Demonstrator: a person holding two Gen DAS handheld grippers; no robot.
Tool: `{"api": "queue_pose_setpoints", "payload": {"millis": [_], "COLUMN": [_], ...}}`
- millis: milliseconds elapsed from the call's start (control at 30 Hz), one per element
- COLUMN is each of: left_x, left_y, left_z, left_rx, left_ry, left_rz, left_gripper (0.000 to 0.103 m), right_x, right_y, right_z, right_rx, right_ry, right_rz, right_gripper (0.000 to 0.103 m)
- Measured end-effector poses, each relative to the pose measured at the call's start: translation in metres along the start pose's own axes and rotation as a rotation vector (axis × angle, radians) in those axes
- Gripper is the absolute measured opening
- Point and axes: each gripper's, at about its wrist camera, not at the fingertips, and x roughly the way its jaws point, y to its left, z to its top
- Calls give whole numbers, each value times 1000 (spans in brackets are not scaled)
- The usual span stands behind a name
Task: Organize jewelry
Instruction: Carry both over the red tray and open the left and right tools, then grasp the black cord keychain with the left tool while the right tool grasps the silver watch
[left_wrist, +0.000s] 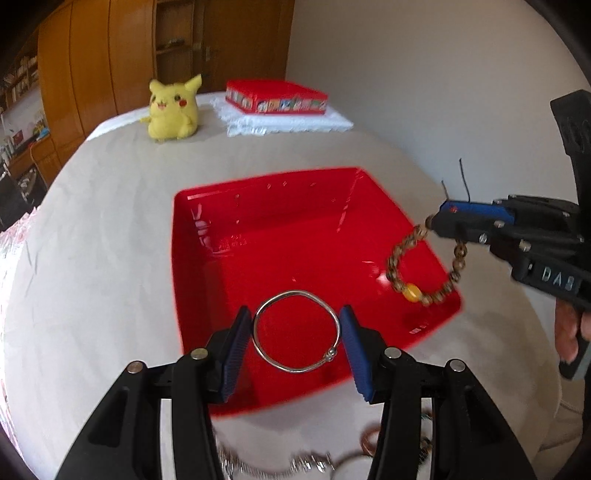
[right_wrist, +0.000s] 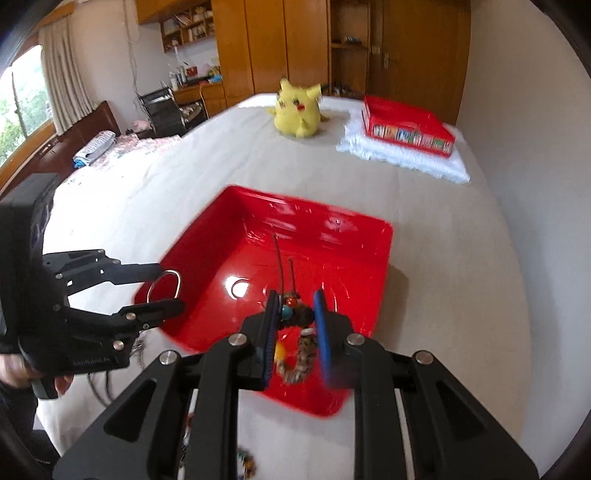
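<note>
A shiny red tray (left_wrist: 258, 236) (right_wrist: 332, 240) sits on the pale cloth. My left gripper (left_wrist: 297, 328) (right_wrist: 171, 290) is shut on a silver bangle (left_wrist: 295, 295) (right_wrist: 177, 277), held flat between its blue pads above the tray's near edge. My right gripper (right_wrist: 295, 310) (left_wrist: 430, 223) is shut on the knot end of a brown bead bracelet (left_wrist: 424, 269) (right_wrist: 301, 360); its loop with a yellow bead hangs over the tray's right side. Two dark cord ends stick up from the grip.
A yellow plush toy (left_wrist: 171, 110) (right_wrist: 297, 110) and a red tin (left_wrist: 277, 96) (right_wrist: 406, 127) on a white lace mat stand at the far end. More chains and rings (left_wrist: 314, 461) lie on the cloth below my left gripper. A wall runs along the right.
</note>
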Motion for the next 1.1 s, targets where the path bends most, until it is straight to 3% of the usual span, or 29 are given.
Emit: {"api": "queue_pose_setpoints", "payload": {"millis": [133, 300, 367, 433, 500, 667, 867, 1033, 1100], "left_x": [26, 43, 44, 44, 46, 27, -34, -92, -109], "left_y": [5, 8, 11, 13, 16, 16, 16, 23, 29], "left_z": [1, -4, -4, -4, -4, -11, -38, -82, -99], "left_rx": [-9, -10, -15, -23, -33, -33, -2, 13, -2], "left_ry": [32, 49, 40, 32, 33, 21, -47, -90, -101], "left_rz": [8, 15, 25, 38, 42, 38, 61, 89, 90], "left_gripper": [50, 50, 59, 73, 75, 76, 85, 89, 90], "right_x": [43, 69, 72, 72, 69, 42, -26, -82, -95], "right_y": [-4, -8, -10, -11, -13, -9, 10, 37, 48], "right_z": [-6, -14, -16, -17, -17, -20, -38, -75, -94], "right_rx": [6, 10, 16, 21, 29, 20, -37, -88, -84], "right_ry": [63, 102, 106, 100, 92, 50, -37, -93, -87], "right_rz": [-18, -22, -23, -32, -35, -19, 6, 87, 152], "right_gripper": [17, 18, 21, 38, 42, 47, 63, 76, 76]}}
